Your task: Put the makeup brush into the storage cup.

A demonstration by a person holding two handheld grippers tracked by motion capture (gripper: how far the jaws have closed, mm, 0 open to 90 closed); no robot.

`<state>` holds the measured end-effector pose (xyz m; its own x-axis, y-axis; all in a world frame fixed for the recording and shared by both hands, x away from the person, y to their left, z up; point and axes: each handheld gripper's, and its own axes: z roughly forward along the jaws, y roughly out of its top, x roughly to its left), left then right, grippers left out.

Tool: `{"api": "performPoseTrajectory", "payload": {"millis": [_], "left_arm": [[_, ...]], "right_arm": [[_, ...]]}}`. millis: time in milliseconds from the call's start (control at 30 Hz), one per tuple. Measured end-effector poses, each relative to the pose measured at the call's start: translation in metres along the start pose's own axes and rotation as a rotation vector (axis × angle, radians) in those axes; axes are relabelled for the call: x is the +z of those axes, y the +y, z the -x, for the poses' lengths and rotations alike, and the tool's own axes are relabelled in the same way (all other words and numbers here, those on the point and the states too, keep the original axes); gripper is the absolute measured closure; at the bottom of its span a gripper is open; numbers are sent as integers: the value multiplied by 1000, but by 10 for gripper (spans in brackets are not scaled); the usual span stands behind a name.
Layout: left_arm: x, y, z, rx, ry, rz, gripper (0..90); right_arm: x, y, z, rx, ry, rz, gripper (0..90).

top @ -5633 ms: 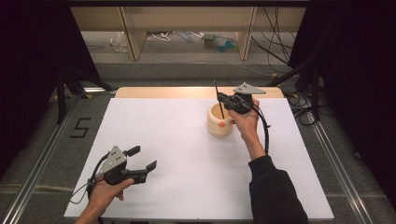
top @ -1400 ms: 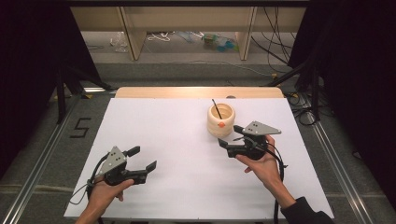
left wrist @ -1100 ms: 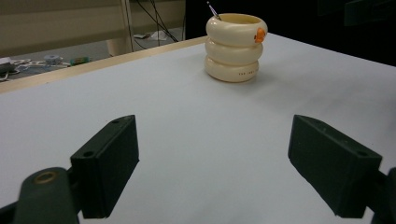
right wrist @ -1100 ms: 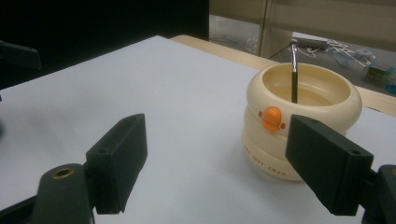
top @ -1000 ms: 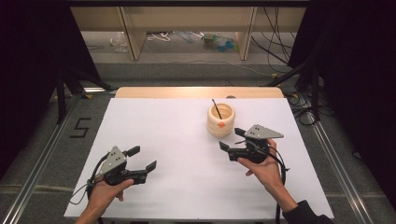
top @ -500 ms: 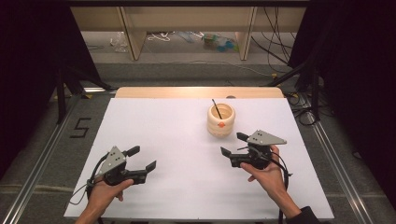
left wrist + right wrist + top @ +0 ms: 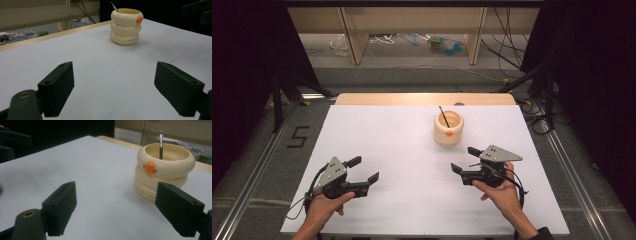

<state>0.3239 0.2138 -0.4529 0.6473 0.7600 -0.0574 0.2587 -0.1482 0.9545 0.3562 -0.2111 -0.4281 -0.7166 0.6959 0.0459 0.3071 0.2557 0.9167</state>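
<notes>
Cup (image 7: 448, 128): cream, ribbed, upright on the white table (image 7: 402, 150), towards its far edge; an orange knob on its near side.
Stick (image 7: 444, 117): thin and dark, leaning inside the cup.
Right gripper (image 7: 466, 160): jaws spread, empty, near the cup on its near side, not touching it.
Left gripper (image 7: 364, 169): jaws spread, empty, well apart from the cup, to its near left.
</notes>
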Motion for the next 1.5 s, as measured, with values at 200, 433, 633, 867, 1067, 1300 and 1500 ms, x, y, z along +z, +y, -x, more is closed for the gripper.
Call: {"api": "performPoseTrajectory", "payload": {"millis": [200,433,633,867,1067,1300,1500], "left_arm": [[0,0,0,1,0,-3,163],[0,-1,1,4,-2,-6,163],[0,0,1,5,-4,-6,162],[0,0,1,9,-4,-6,162],[2,-1,1,5,-8,-5,163],[0,-1,1,6,-1,-9,162],[1,-1,1,5,-5,-10,163]], "right_arm": [[-1,-5,-2,-11,10,6,183],[-8,-9,-2,0,9,12,186],[-16,-15,-4,16,11,4,176],[-21,-20,-4,39,22,30,173],[-27,-22,-4,29,11,19,170],[-31,-24,-7,26,9,14,166],[-31,-25,-8,18,8,19,166]]}}
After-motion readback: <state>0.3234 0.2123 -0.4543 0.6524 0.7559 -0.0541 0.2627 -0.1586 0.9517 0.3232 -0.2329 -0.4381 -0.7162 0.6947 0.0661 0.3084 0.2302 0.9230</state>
